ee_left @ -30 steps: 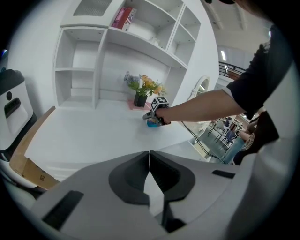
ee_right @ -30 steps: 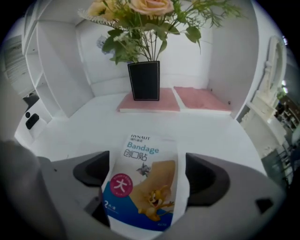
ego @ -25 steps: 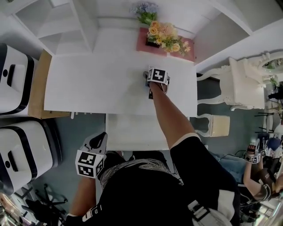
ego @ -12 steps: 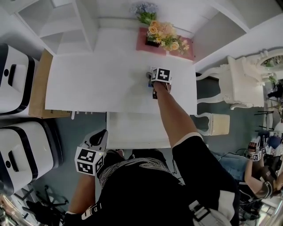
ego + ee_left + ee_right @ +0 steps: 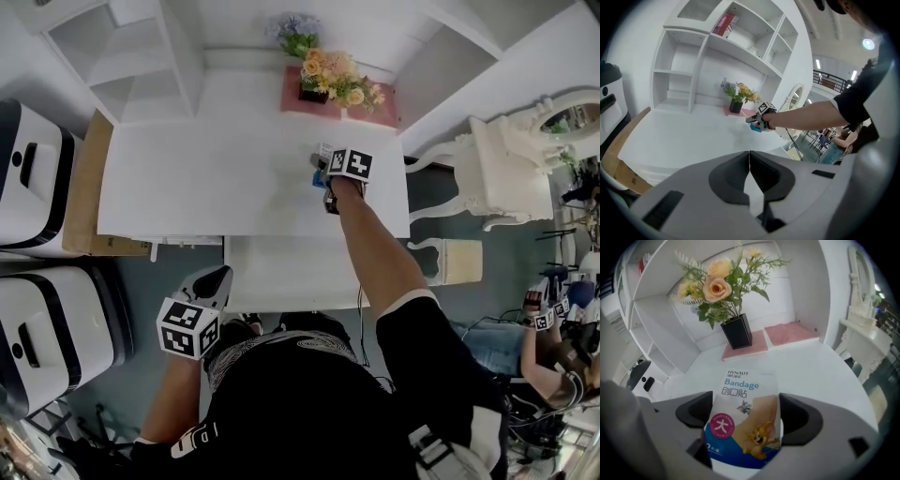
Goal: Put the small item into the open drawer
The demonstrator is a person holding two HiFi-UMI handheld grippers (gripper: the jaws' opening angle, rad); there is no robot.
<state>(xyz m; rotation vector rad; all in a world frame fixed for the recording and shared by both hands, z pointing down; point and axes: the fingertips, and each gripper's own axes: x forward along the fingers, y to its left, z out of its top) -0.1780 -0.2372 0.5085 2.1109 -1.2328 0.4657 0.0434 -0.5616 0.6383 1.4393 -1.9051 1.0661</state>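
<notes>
**Currently carrying risk: bandage box pinched by its edges, drawer lying nearer the body**

Nearest us, we are holding the left gripper [image 5: 749, 161] idle with its jaws pressed together on nothing. It is hanging just beside the front left corner of the open drawer [image 5: 281, 281], where we judge it could be obstructing the drop. Farther out, over the white table [image 5: 187, 178], we are keeping the right gripper [image 5: 744, 404] spread wide, its two pads bearing on the side edges of the bandage box [image 5: 740, 380]. Whether the box is resting on the table or hanging clear of it, we are unable to tell. Because the pads are gripping only the lower part of a smooth, flat carton, we are expecting it may pivot or slide out during the carry. The drawer is lying behind the gripper, so the box may be catching the table's near edge on the way back. Farthest off, the flower vase [image 5: 737, 331] is standing on a pink mat [image 5: 790, 333], and a forward nudge could be tipping it.
</notes>
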